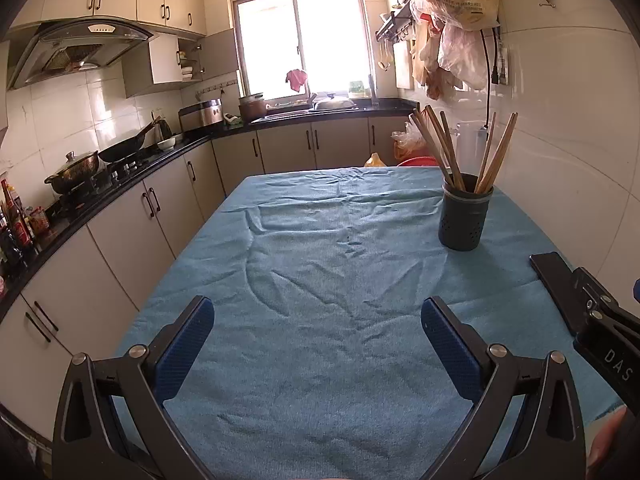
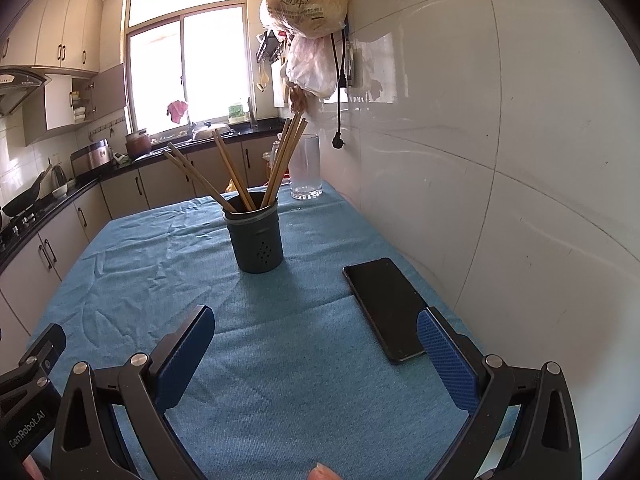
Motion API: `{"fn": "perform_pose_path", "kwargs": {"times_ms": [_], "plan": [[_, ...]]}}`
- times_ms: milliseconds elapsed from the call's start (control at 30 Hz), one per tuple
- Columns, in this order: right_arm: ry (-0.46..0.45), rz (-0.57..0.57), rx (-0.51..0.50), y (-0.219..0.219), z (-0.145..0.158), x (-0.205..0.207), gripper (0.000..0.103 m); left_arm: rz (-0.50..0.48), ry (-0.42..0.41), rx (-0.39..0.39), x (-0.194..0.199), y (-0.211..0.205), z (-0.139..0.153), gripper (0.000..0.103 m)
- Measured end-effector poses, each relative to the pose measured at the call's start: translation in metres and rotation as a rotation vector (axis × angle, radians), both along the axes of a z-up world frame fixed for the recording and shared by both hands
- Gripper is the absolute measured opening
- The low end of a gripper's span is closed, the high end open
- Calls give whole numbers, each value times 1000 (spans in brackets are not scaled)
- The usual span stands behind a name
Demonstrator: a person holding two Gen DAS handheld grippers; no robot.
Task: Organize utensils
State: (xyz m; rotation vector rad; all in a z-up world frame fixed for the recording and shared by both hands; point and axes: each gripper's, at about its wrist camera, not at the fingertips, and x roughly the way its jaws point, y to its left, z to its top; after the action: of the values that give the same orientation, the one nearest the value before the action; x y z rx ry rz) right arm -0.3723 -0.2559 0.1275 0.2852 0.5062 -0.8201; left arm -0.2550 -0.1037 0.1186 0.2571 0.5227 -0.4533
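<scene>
A dark perforated utensil holder (image 1: 464,216) stands upright on the blue tablecloth (image 1: 320,280), far right of my left gripper. Several wooden chopsticks (image 1: 444,148) stand in it, leaning both ways. In the right wrist view the holder (image 2: 258,236) and chopsticks (image 2: 236,172) are straight ahead, beyond the fingers. My left gripper (image 1: 318,316) is open and empty over the near part of the cloth. My right gripper (image 2: 316,324) is open and empty; its right finger (image 2: 448,356) is beside a black phone.
A black phone (image 2: 384,308) lies flat on the cloth by the white tiled wall (image 2: 500,160). A clear glass (image 2: 306,168) stands at the table's far right corner. Plastic bags (image 2: 308,8) hang above it. Kitchen counter and cabinets (image 1: 132,216) run along the left.
</scene>
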Motion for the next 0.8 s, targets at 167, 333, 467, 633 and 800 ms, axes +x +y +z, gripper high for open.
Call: {"fn": "perform_pose_path", "kwargs": {"times_ms": [167, 333, 467, 633, 800], "plan": [[0, 0, 1, 0, 0, 0, 103, -1, 0, -1, 0, 0, -1, 103], [8, 4, 4, 1, -2, 2, 103, 1, 1, 0, 0, 0, 0, 103], [10, 7, 2, 1, -2, 3, 103, 0, 1, -1, 0, 0, 0, 103], [11, 7, 4, 2, -2, 3, 103, 0, 1, 1, 0, 0, -1, 103], [15, 10, 3, 2, -2, 3, 103, 0, 3, 0, 0, 1, -1, 103]]}}
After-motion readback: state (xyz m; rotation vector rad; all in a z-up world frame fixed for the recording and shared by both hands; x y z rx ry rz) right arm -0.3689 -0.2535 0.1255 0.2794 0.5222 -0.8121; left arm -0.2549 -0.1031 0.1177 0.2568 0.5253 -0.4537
